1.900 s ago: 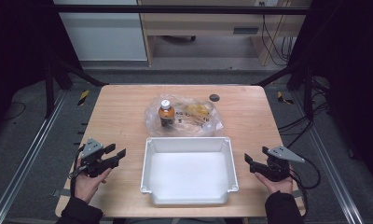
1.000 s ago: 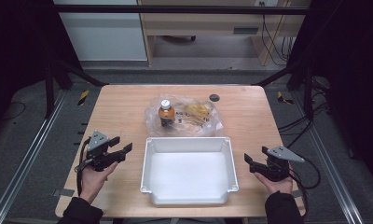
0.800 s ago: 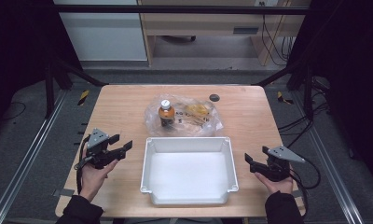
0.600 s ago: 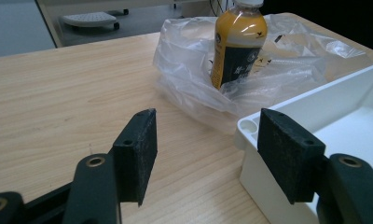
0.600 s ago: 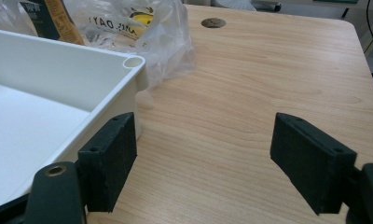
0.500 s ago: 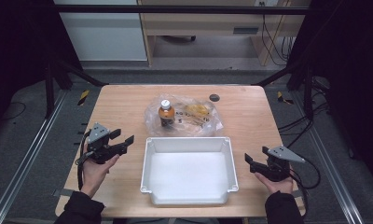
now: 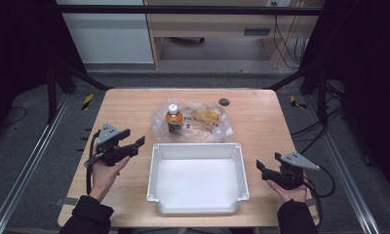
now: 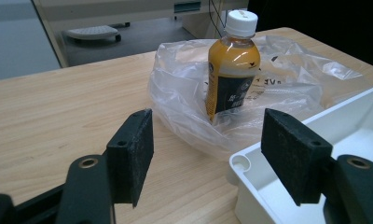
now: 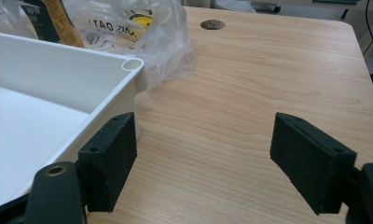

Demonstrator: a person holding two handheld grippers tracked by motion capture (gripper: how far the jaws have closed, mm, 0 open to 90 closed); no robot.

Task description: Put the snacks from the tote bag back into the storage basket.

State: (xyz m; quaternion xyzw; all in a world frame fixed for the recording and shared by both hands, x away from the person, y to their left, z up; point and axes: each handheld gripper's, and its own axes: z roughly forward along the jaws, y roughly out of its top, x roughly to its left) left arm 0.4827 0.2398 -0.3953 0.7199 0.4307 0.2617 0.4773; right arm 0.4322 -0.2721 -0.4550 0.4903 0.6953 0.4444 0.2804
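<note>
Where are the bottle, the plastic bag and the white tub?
bottle (image 8: 232,74), left gripper view, on its orange body.
plastic bag (image 7: 217,127), high view, on its crumpled right side.
white tub (image 7: 197,147), high view, on its far rim.

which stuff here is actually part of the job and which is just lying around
In the job: orange drink bottle with white cap; crinkled clear plastic bag; white plastic tray; left hand-held gripper, open.

Lying about: small dark round disc; yellow-black tape marks on the floor.
</note>
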